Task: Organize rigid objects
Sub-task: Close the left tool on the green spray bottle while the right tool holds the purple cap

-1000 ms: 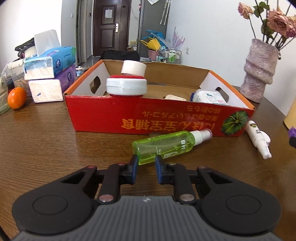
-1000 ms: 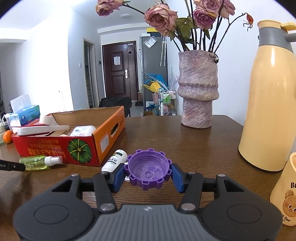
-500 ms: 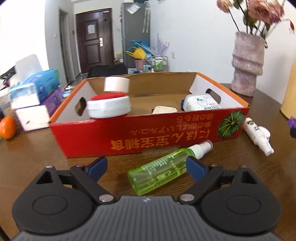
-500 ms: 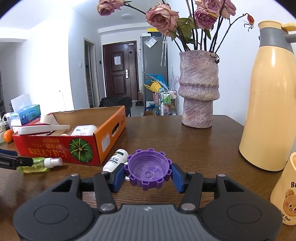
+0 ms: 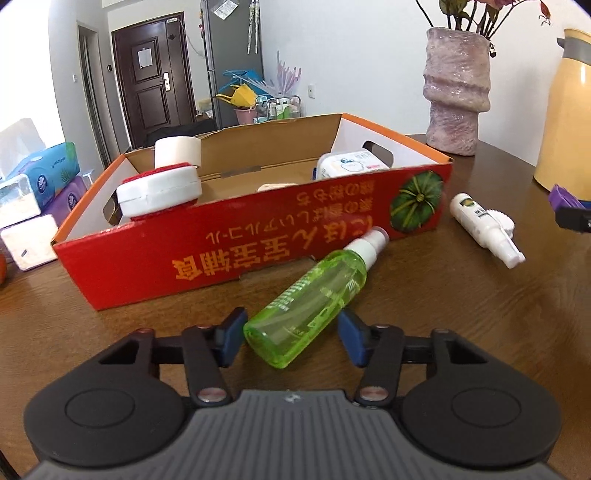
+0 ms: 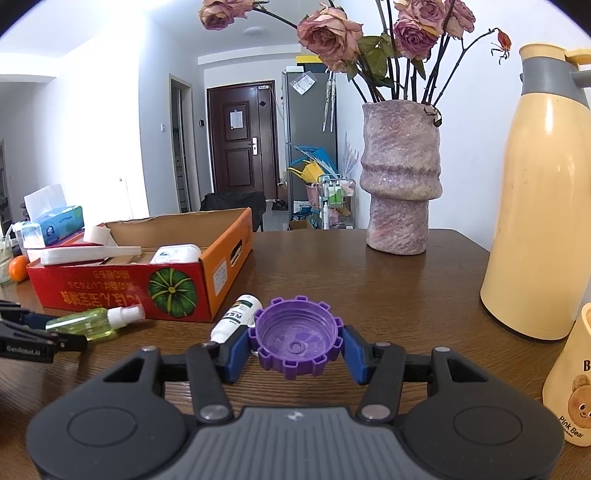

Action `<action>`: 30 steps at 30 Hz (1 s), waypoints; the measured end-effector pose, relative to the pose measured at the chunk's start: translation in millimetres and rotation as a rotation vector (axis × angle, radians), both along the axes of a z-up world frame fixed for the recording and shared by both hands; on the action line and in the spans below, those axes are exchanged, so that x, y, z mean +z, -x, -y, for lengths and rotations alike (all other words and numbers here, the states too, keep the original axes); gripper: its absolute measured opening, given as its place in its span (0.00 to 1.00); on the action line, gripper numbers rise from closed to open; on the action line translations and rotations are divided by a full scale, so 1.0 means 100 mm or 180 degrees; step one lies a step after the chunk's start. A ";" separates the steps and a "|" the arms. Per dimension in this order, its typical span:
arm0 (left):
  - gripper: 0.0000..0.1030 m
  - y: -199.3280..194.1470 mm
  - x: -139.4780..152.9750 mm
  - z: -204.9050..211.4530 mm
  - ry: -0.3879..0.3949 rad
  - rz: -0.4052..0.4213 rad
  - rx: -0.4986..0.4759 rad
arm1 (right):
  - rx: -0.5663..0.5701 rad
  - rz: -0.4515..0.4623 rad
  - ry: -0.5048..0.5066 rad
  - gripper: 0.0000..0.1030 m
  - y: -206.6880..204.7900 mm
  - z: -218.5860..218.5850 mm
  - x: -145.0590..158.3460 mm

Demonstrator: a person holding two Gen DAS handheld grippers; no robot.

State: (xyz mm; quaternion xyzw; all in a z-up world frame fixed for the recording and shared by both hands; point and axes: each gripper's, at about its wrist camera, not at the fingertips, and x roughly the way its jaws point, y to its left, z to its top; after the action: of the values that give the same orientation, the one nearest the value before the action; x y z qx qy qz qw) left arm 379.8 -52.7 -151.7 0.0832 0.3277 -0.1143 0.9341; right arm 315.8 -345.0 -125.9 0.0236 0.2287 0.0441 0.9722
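Green spray bottle [image 5: 314, 295] on its side, L claw [image 5: 291, 334] closing round it, R claw [image 6: 295, 347] pinching purple cap [image 6: 295, 334].

A vase [image 6: 400, 177] of faded roses [image 6: 330, 33] stood at the far side of my tabletop [image 6: 369, 288]. A cream thermos [image 6: 543, 206] stood to its right, and a bear-printed bottle [image 6: 570, 384] nearer me. At the far left I saw tissue packs [image 5: 35, 195] stacked, with an orange [image 6: 18, 267] beside them. Beyond the tabletop were a dark door [image 6: 242, 140], a grey fridge [image 6: 308, 129] and a small cart [image 6: 338, 199] of bottles.
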 end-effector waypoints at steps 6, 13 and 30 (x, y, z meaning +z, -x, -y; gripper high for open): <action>0.38 0.25 0.03 0.03 0.0084 -0.0016 -0.0069 | 0.0019 0.0039 -0.0043 0.51 0.05 -0.01 0.03; 0.34 0.51 0.05 0.03 0.0128 -0.0029 -0.0135 | 0.0041 0.0075 -0.0083 0.51 0.09 0.00 0.06; 0.59 0.31 0.02 0.33 0.0140 -0.0213 0.0041 | 0.0210 0.0038 -0.0069 0.51 0.18 -0.16 0.07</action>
State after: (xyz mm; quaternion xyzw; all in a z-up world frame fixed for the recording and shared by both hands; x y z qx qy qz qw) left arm 348.6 -86.1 -149.8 0.0567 0.3568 -0.1182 0.9249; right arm 298.2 -328.9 -119.1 0.0263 0.2229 0.0787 0.9713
